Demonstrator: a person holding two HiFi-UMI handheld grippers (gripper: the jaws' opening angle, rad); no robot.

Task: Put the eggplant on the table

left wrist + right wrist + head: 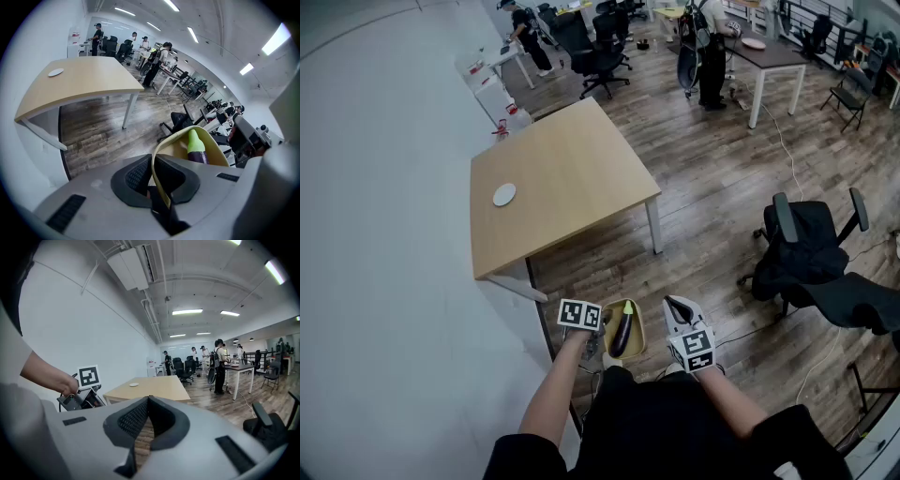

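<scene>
A dark purple eggplant (622,334) with a green stem lies in a pale yellow bowl (637,323), held low in front of the person, above the wooden floor. My left gripper (599,338) is shut on the bowl's near rim. In the left gripper view the rim (161,149) runs between the closed jaws and the eggplant (198,149) lies beyond. My right gripper (673,306) hangs just right of the bowl, apart from it, shut with nothing between its fingers; its own view shows the tips (148,399) meeting. The light wooden table (553,178) stands ahead.
A small white disc (504,195) lies on the table near its left edge. A white wall runs along the left. A black office chair (811,253) stands to the right. Further desks, chairs and several people (711,56) are at the far end.
</scene>
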